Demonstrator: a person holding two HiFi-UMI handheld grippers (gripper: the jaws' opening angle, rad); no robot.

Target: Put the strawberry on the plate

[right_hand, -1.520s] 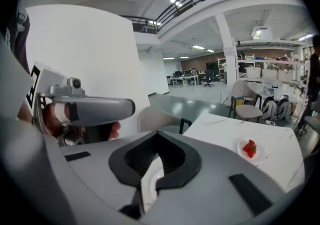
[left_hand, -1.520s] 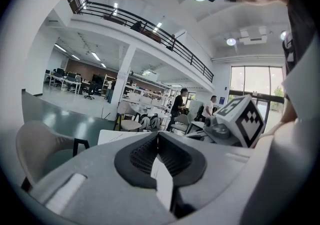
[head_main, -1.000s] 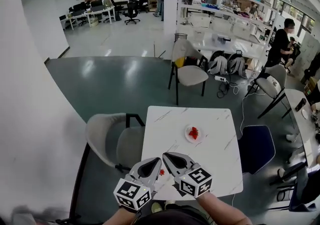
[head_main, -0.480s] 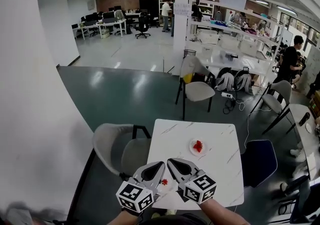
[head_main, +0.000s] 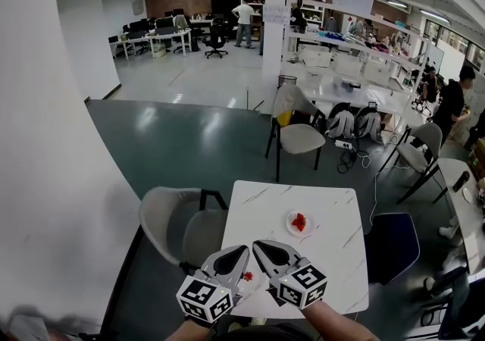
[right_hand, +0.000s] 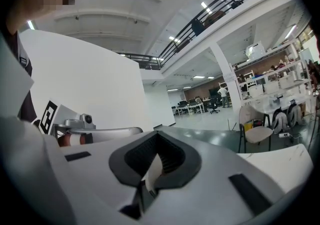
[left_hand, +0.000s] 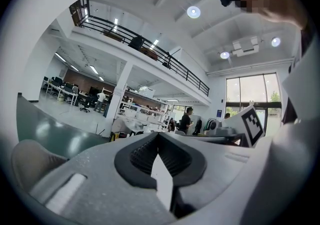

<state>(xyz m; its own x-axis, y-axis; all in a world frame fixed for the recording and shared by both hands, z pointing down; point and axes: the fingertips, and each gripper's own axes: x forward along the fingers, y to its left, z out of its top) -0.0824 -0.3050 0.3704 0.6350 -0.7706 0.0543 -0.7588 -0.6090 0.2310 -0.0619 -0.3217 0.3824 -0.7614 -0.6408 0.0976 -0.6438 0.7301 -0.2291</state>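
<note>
Grey left gripper (left_hand: 159, 138), right gripper (right_hand: 156, 135): fingers (right_hand: 174, 158) closed, empty.

I see a strawberry (head_main: 300, 221) on the plate (head_main: 291, 228) right of centre; left gripper (head_main: 241, 251) and right gripper (head_main: 258, 246) side by side below.

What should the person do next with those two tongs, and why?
Probably open the right tongs and lower them over the loose strawberry lying on the table between the two tools. Both it and the left tongs are shut and empty, so neither can pick anything up yet; the plate farther out already holds a second strawberry.
</note>
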